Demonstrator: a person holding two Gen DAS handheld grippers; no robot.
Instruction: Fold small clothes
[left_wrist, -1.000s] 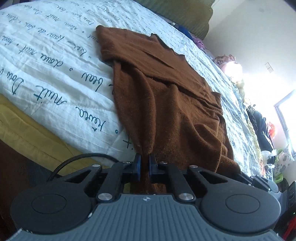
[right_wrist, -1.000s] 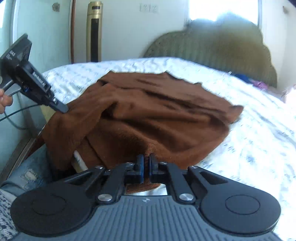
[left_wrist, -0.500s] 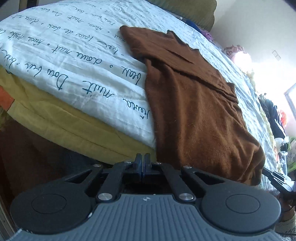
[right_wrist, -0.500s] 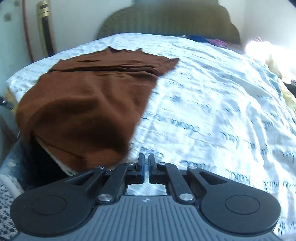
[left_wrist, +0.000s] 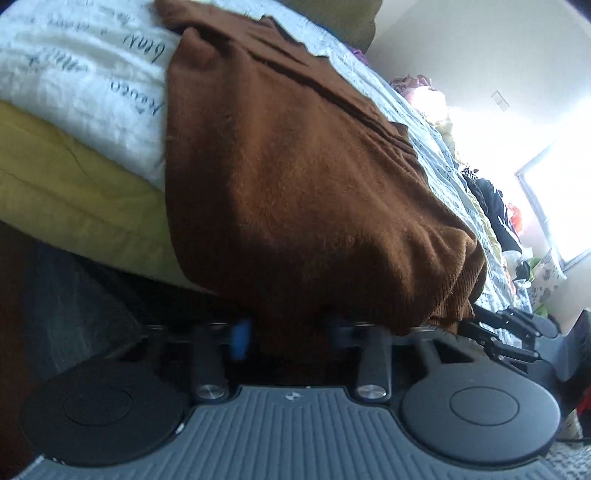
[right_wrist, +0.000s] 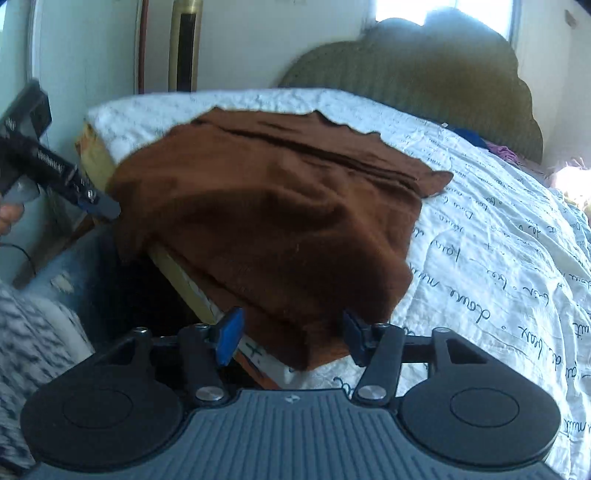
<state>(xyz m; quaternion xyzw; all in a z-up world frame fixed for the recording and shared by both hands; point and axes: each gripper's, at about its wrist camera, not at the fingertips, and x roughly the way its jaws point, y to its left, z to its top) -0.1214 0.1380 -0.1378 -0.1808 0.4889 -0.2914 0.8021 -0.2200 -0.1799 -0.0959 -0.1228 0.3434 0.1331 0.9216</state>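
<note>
Now the brown sweater (right_wrist: 280, 218) lies folded on the near left corner of the bed (right_wrist: 498, 258), its lower edge hanging over the bed's side. Both the left gripper (left_wrist: 291, 332) and the right gripper (right_wrist: 291, 332) have their jaws spread wide, holding nothing, each at the hanging hem with cloth between or just beyond the fingers. Far off, a green headboard (right_wrist: 424, 77) stands behind the white quilt (left_wrist: 74, 74) with script on it.
</note>
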